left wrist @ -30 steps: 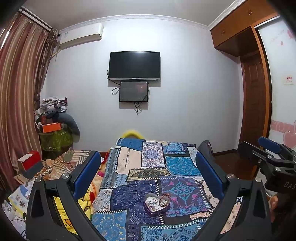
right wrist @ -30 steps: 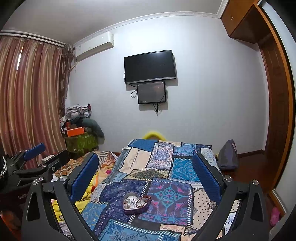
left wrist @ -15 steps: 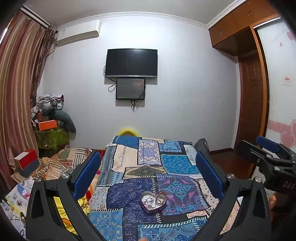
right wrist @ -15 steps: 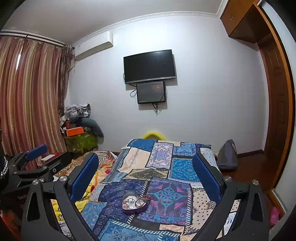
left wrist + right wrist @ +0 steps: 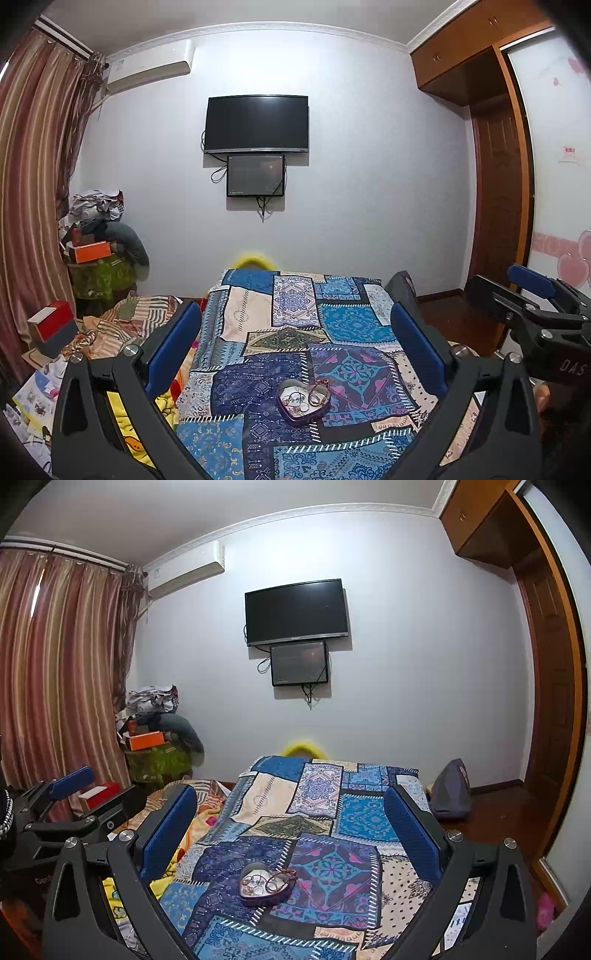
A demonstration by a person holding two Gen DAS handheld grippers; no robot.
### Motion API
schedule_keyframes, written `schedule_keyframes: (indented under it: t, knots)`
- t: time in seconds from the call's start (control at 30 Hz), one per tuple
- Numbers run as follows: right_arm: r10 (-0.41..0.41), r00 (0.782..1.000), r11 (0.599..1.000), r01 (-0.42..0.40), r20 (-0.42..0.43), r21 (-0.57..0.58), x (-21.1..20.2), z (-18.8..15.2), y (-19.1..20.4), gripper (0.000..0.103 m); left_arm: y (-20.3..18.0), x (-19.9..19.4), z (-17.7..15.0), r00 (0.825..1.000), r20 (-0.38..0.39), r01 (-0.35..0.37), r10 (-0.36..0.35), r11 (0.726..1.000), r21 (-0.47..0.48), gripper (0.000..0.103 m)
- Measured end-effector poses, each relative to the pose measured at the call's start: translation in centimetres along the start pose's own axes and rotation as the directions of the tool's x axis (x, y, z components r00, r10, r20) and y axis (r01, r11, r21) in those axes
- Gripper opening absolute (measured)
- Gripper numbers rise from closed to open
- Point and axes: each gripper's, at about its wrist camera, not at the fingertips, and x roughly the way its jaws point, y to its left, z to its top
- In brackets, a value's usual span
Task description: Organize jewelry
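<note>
A heart-shaped purple tin [image 5: 303,400] holding several rings and bracelets sits on the patchwork bedspread [image 5: 295,332]; it also shows in the right wrist view [image 5: 266,884]. My left gripper [image 5: 295,325] is open and empty, held well above and short of the tin. My right gripper [image 5: 290,806] is open and empty, also above the bed. The right gripper appears at the right edge of the left wrist view [image 5: 532,299]. The left gripper appears at the left edge of the right wrist view [image 5: 74,794].
A television [image 5: 257,123] and a smaller screen [image 5: 256,176] hang on the far wall. Piled clothes and boxes [image 5: 96,251] stand at the left by the curtain [image 5: 33,184]. A dark bag [image 5: 450,790] lies on the floor right of the bed. A wardrobe [image 5: 495,147] is at the right.
Both grippers have drifted slightly; in the left wrist view the scene slid left and down a little. Both stay open and empty.
</note>
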Motion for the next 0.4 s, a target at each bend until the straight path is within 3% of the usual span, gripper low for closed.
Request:
schedule_keyframes:
  t: [0.4]
  knots:
    - [-0.001, 1.000, 1.000, 0.001, -0.007, -0.001, 0.02, -0.04, -0.01, 0.100, 0.40, 0.12, -0.05, 1.000, -0.006, 0.006, -0.006, 1.000, -0.011, 0.103]
